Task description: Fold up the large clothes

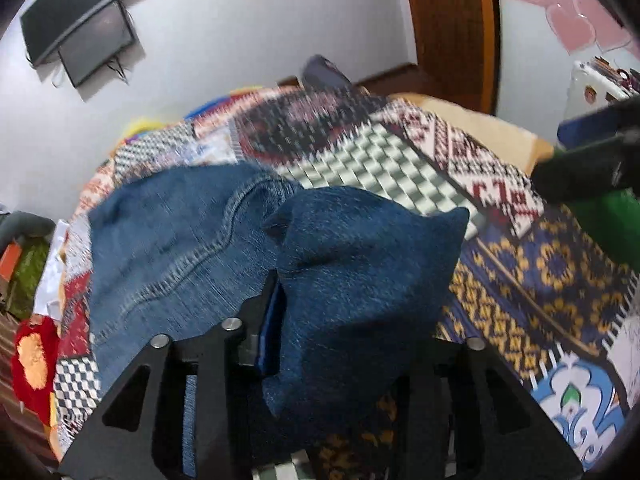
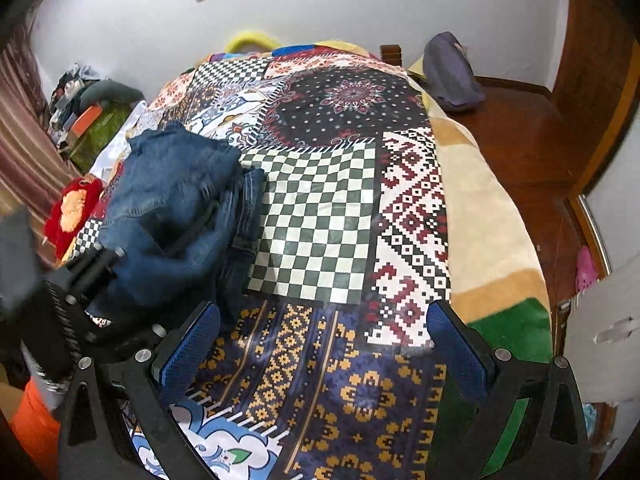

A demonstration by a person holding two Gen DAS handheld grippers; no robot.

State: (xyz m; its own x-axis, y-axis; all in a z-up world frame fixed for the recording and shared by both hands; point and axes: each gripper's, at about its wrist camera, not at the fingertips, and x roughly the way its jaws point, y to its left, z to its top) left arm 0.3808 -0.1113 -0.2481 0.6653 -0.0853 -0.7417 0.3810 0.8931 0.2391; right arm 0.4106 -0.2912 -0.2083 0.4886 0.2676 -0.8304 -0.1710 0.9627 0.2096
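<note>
Seemingly, the bunched blue denim jeans (image 1: 352, 280) are pinched by the left gripper (image 1: 280, 320) for carrying over the patchwork bedspread (image 2: 320, 216); the right gripper (image 2: 324, 344) is spread wide, empty.

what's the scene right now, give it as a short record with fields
surface: bed with patchwork cover
garment: blue jeans, bunched on the cover's left side, not yet folded flat
left gripper: denim draped between and over its fingers; whether the pads press cannot be told
right gripper: open, nothing between its fingers, over the cover
other: dark bag at the bed's far right corner
</note>
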